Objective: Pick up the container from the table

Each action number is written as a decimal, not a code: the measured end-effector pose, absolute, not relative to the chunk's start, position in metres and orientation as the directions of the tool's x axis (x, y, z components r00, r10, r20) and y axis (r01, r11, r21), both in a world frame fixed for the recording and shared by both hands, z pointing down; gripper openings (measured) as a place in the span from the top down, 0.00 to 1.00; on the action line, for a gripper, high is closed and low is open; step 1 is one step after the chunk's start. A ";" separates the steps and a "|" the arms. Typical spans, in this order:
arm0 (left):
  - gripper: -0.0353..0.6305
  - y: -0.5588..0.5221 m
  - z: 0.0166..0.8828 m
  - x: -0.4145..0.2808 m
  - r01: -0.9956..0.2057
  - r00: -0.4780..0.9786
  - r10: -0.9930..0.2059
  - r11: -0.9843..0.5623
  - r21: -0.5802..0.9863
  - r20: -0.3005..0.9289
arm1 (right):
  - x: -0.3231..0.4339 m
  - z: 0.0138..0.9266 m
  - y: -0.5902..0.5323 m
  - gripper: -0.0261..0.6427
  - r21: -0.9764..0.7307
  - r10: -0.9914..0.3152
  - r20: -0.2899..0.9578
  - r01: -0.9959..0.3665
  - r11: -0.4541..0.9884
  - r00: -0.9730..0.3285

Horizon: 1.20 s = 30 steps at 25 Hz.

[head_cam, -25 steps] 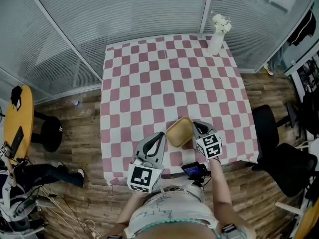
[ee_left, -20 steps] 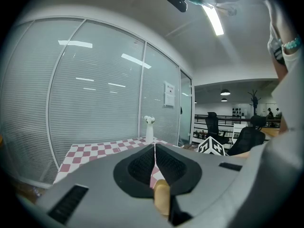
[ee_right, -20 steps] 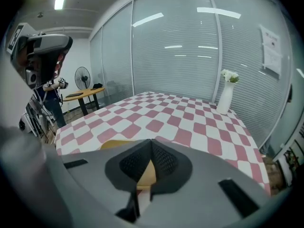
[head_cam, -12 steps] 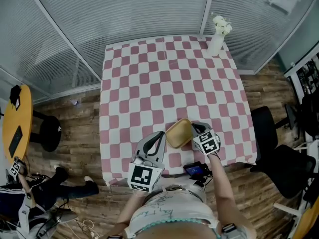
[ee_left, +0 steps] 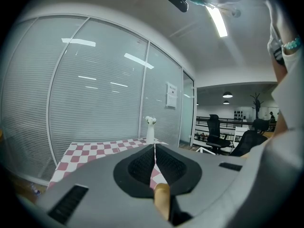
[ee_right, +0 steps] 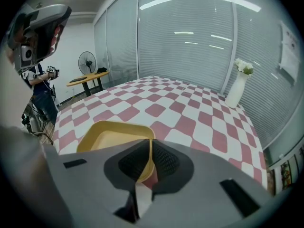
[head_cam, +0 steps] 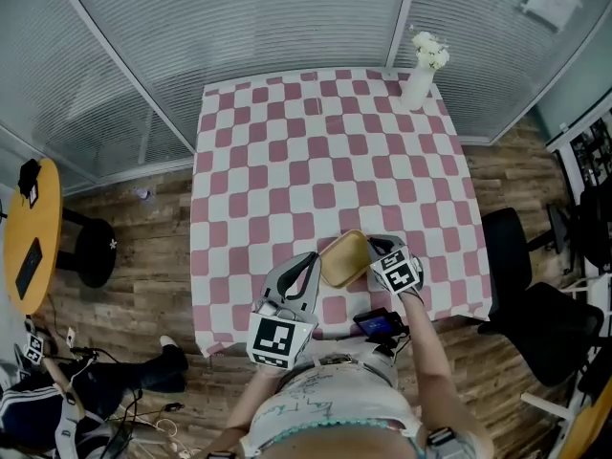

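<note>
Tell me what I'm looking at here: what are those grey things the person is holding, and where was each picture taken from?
There is no robot here. A person holds two hand tools, each a gripper with two jaws. The top-down picture comes from a camera on the person's head. The other two come from cameras riding on the left gripper and the right gripper, looking along their jaws. On the checked table are a yellow container near the person and a white vase with flowers at the far corner. The right gripper's jaws are closed on the container's rim. The left's are closed too, with a yellow sliver between them, apparently the same container.
</note>
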<state>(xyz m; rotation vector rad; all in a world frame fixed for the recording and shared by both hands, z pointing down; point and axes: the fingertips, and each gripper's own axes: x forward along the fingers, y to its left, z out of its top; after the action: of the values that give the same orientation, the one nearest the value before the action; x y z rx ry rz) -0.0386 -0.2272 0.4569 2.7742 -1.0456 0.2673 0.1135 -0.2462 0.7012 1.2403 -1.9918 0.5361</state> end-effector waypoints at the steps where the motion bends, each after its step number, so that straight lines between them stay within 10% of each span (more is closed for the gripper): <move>1: 0.92 -0.229 0.456 -0.039 -0.668 0.736 -0.640 -0.738 0.089 0.222 | 0.113 0.705 -0.248 0.93 0.017 -0.584 0.761 -0.891 0.454 -0.284; 30: 0.92 -0.245 0.463 -0.075 -0.736 0.671 -0.701 -0.669 0.105 0.242 | 0.113 0.762 -0.267 0.93 -0.100 -0.488 0.828 -0.930 0.354 -0.275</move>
<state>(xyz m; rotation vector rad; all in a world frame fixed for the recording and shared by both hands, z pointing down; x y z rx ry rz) -0.0752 -0.2448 0.4629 2.6910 -1.1698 0.2695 0.1133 -0.2667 0.7620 1.2359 -1.9002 0.7826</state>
